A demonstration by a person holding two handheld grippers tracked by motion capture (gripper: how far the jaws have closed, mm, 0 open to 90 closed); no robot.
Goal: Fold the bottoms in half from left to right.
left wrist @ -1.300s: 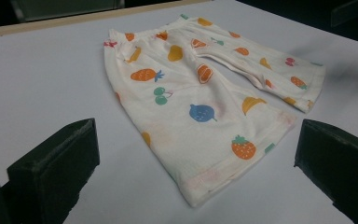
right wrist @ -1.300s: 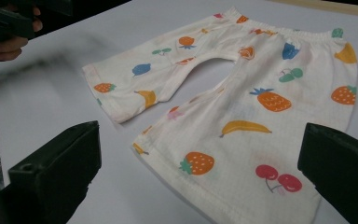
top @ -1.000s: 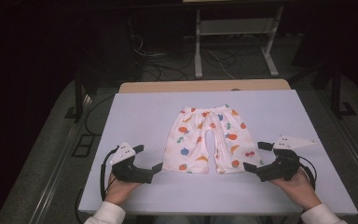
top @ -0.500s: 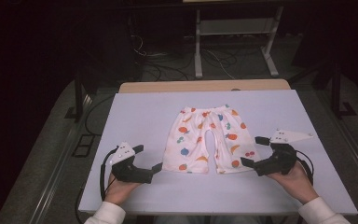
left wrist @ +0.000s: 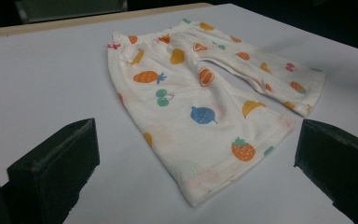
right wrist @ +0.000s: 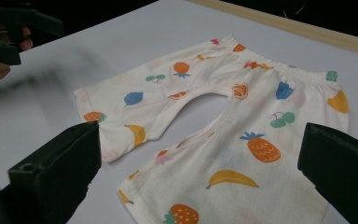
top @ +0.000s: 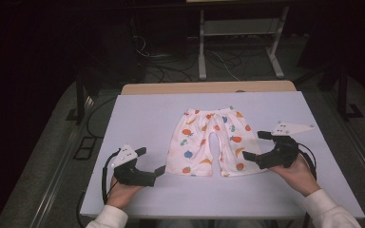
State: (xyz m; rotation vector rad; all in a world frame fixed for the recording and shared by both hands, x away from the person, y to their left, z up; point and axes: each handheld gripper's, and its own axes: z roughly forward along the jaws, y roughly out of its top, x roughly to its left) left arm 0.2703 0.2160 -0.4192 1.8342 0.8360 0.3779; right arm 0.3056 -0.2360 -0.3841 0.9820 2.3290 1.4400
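Observation:
White child's pants (top: 211,142) with a fruit print lie flat in the middle of the pale table (top: 142,118), waistband at the far side and both legs pointing toward me. My left gripper (top: 152,160) rests open on the table just left of the left leg's hem; in the left gripper view that hem (left wrist: 223,172) lies between its wide jaws (left wrist: 196,154). My right gripper (top: 253,145) is open at the outer edge of the right leg. In the right gripper view the right leg (right wrist: 242,172) stretches between its jaws (right wrist: 198,158).
A wooden strip (top: 209,87) runs along the table's far edge. Beyond it, a white desk frame (top: 202,52) and cables (top: 161,71) lie on the dark floor. The other hand's gripper (right wrist: 9,32) appears at the top left of the right gripper view.
My right gripper has moved left and forward, up to the edge of the right leg. The left gripper and the pants have stayed in place.

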